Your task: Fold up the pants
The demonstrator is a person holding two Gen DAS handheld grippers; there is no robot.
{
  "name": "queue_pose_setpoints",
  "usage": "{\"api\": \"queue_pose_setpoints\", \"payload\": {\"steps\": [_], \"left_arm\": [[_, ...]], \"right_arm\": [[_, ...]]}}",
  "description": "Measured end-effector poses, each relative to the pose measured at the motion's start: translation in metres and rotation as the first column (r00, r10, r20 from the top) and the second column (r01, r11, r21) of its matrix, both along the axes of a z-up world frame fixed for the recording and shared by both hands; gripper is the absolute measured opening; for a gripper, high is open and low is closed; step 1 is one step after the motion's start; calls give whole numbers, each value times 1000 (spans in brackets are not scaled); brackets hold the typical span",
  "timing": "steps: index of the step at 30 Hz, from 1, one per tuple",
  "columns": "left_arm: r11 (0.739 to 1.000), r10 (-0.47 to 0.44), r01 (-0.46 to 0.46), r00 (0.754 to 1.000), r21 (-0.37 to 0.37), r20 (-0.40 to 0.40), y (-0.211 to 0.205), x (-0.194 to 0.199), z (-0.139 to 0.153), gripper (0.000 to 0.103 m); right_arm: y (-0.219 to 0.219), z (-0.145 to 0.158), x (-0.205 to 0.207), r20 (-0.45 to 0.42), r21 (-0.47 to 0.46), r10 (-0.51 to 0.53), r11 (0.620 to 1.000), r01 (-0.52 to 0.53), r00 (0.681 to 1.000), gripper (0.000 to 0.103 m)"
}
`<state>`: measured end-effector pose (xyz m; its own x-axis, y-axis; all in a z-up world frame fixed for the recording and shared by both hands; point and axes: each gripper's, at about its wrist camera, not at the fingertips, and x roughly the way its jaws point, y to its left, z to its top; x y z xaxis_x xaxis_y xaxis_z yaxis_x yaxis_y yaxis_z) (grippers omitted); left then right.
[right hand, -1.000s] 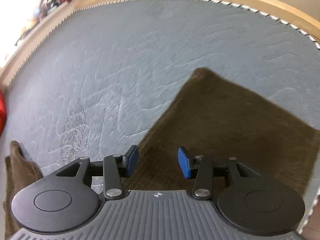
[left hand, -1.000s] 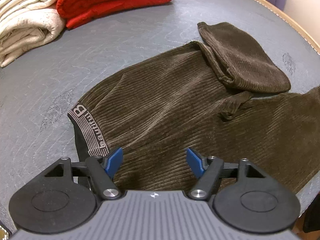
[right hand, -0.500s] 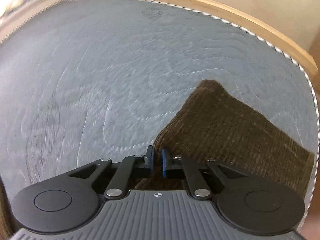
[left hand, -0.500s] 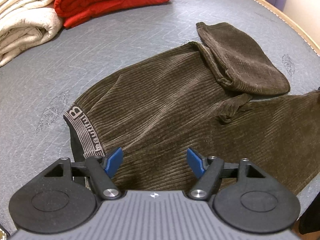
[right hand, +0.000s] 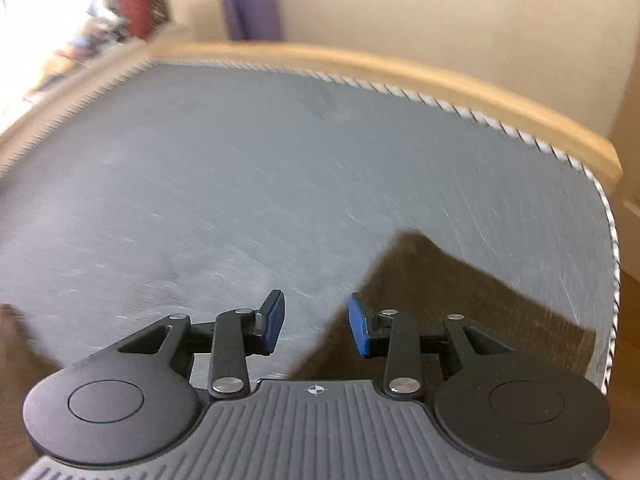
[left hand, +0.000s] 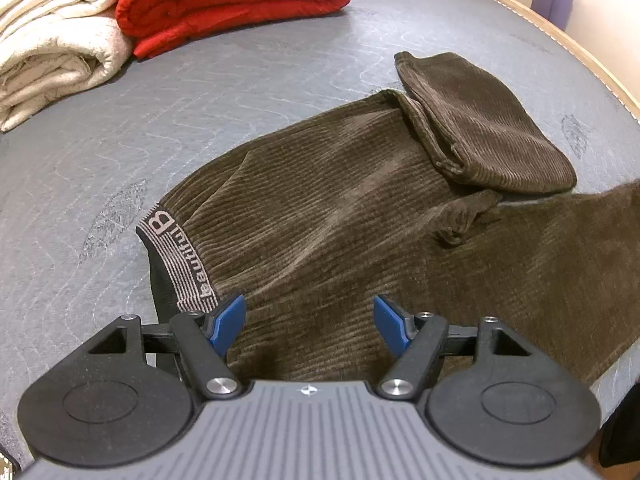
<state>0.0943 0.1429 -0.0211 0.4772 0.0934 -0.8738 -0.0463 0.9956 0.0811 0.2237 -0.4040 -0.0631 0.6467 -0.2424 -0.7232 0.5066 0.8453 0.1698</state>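
Observation:
Brown corduroy pants (left hand: 360,220) lie spread on the grey quilted surface (left hand: 100,168), their lettered waistband (left hand: 180,264) at the left and one leg end folded back (left hand: 492,136) at the upper right. My left gripper (left hand: 308,324) hovers open over the waist area, nothing between its blue pads. In the right wrist view, the other leg end (right hand: 460,304) lies flat near the surface's right edge. My right gripper (right hand: 316,326) is above its left edge with the jaws opening; the cloth lies below, not pinched. The view is motion-blurred.
A folded red blanket (left hand: 232,0) and a folded cream blanket (left hand: 56,48) sit at the far left. A wooden rim (right hand: 400,68) borders the surface, whose corner (right hand: 608,208) is close on the right. A purple object (right hand: 252,12) leans on the wall.
The right gripper shut at the edge of the leg half a second ago, then opened and rose, tilting toward the wall. The left gripper stayed in place, open.

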Motion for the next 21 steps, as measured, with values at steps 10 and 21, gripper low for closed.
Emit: {"api": "queue_pose_setpoints", "payload": {"steps": [10,21], "left_arm": [[989,-125,135,982,62,-143,0,-36,-41,76],[988,-135,153,916,18,-379,26,-67,-90,75]], "right_arm": [[133,64,-92,109,-88,625,781,-619,773,56],[183,39,-88,-25,-200,754,640,-742,657,56]]}}
